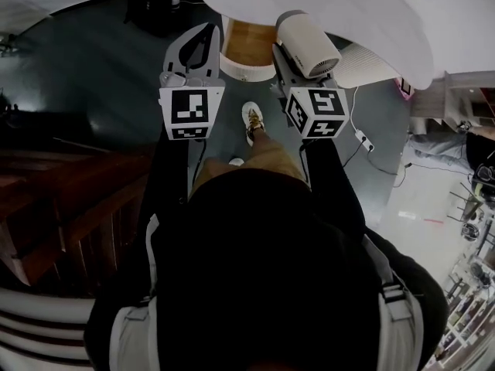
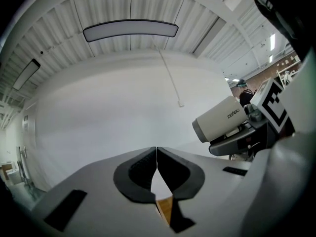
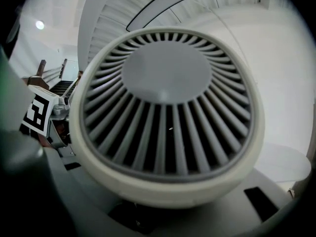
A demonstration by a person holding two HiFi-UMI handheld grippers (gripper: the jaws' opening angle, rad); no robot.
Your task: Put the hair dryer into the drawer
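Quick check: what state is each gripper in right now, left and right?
Left gripper: closed, jaws together, nothing between them.
Right gripper: closed on the hair dryer, holding it.

Head view: dim, underexposed; lower half near black. White surface (image 1: pixel 325 6) beyond both claws blown out, no detail. Faint sheen on floor (image 1: pixel 100 91) left of left gripper (image 1: pixel 207 31). Heavy fisheye, black corners.

Left gripper view: bright, even light from long ceiling panel (image 2: pixel 131 30) above jaws. Jaws close to lens, soft. Straight lines bowed toward edges.

Right gripper view: hair dryer (image 3: pixel 165 112) grille fills frame, fairly sharp at centre, lower rim blurred. Right gripper (image 3: pixel 143 216) beneath it in deep shadow. Small lamp glare (image 3: pixel 39 25) far upper left.
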